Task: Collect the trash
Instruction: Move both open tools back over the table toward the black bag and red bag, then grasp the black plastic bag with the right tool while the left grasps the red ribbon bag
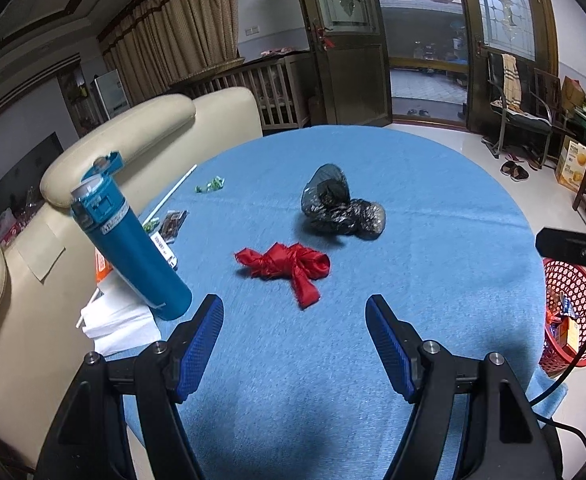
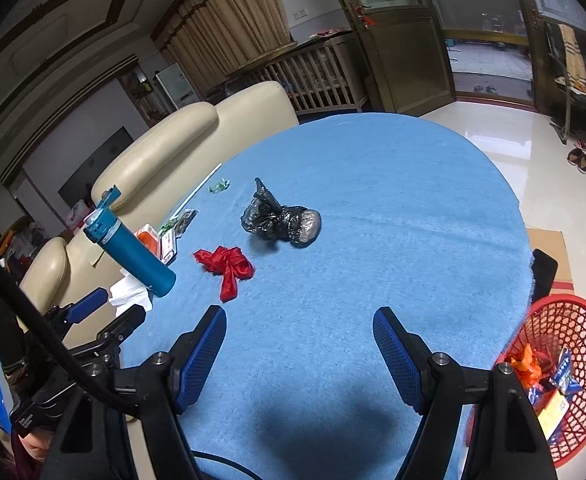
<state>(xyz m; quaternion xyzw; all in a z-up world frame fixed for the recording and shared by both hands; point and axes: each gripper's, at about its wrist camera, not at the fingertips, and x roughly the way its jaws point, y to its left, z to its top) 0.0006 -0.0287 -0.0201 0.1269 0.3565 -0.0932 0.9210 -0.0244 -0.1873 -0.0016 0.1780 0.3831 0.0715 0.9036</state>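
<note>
Both the left claw and right claw gape empty; center one over the red rag before pinching its knot

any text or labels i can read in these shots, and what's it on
None of it reads clearly.
Blue bottle: white band of lettering below the lid, too blurred to read.
Small white packet beside the bottle: dark print, too small to read.
Yellow box on the floor: print on its face, too small to read.
Packets in the red basket: printed, unreadable.
</note>
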